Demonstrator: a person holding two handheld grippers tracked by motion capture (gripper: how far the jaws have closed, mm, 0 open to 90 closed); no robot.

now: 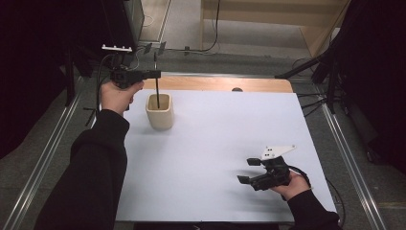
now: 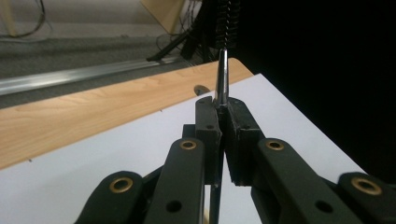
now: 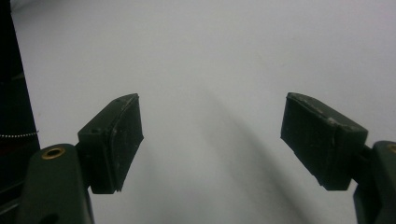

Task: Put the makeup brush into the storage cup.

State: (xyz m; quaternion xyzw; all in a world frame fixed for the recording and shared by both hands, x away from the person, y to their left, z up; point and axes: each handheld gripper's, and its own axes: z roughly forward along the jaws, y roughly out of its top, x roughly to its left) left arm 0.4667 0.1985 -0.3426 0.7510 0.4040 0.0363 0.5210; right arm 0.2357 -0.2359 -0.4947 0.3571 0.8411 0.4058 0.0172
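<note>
From the high view, your left hand-held gripper (image 1: 157, 73) sits above the back-left part of the table (image 1: 215, 143), jaws pinched on a thin dark rod (image 1: 156, 86); the rod stands upright, its lower end inside the cream cup (image 1: 159, 116), which rests on the white sheet near the table's wooden back edge; your right hand-held gripper (image 1: 249, 170) hangs low over the front-right of the sheet, well apart from the cup, its 2 jaws spread with nothing between them.

In the left gripper view, your left hand-held gripper (image 2: 223, 116) has both pads pressed together on the rod (image 2: 222, 79); its metal shaft rises straight out of the pinch and ends in a dark bristled part at the top edge; the white sheet and the wooden strip (image 2: 93, 116) lie behind.

In the right gripper view, your right hand-held gripper (image 3: 210, 140) shows 2 black pads standing wide, bare white sheet between them; they touch nothing.
</note>
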